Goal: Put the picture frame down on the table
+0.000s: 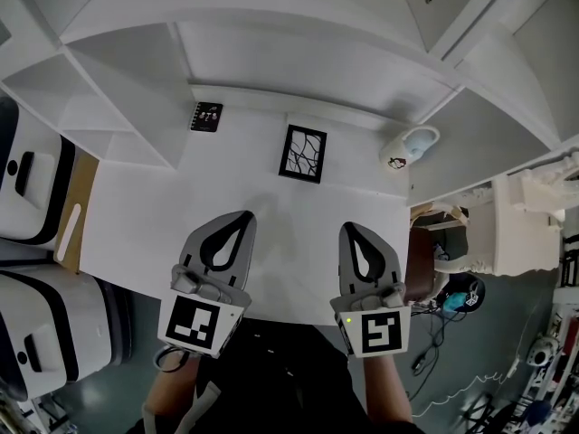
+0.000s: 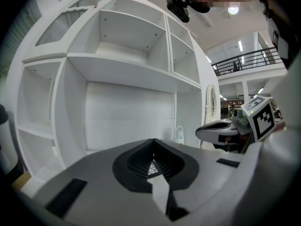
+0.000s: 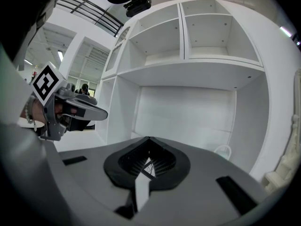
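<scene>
Picture frame (image 1: 302,154) mostly hidden in both gripper views. Black card (image 1: 206,117) print too small to read.

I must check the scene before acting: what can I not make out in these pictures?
picture frame: head view looks steeply down, so standing or lying flat is unclear.
Gripper views: the shut jaws of left gripper and right gripper cover most of it.
black card: head view, print too small.
</scene>
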The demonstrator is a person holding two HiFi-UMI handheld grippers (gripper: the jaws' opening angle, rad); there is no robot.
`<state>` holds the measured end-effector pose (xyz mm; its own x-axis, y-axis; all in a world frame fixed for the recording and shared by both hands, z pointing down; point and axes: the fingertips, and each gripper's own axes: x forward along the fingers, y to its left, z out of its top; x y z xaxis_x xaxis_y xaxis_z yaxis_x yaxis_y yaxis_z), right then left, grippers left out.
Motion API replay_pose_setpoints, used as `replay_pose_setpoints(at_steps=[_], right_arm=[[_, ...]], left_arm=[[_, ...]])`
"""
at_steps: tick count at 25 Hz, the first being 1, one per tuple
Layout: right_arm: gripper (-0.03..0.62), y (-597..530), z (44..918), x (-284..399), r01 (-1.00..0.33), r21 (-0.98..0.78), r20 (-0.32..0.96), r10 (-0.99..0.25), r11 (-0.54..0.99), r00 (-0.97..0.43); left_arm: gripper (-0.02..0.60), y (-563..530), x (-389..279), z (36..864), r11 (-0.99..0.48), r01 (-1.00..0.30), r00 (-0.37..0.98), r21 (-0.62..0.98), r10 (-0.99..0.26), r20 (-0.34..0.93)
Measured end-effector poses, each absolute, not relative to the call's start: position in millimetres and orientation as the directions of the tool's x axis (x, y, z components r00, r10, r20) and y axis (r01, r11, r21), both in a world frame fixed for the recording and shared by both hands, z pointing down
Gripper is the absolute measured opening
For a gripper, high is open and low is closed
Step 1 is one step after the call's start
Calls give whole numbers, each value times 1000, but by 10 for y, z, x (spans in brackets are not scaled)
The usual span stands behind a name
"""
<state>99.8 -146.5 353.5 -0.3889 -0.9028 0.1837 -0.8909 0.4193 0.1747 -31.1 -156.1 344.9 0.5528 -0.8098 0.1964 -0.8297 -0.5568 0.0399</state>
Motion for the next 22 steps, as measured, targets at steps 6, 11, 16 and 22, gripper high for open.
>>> replay_pose_setpoints(at_steps=[6,11,16,22], right_arm=[[2,-1479,3555,1001,-894,169,197,-903,414,-381],[2,-1493,3552,976,-891,169,186,-901,421,-391],[2,-1510,3551,976,-892,165,187,-901,421,-391],[2,-1523,3563,971,-890,168,197,-899,425,-392]], left_arm=[[2,-1580,-322,3444,-550,-834,546,38,-815,195],[2,-1593,-327,3461,-548,-835,544,41,-814,202],[2,-1615,-318,3467,-550,-834,546,40,-813,202],[2,-1631,-325,3476,-547,-836,541,31,-816,203]])
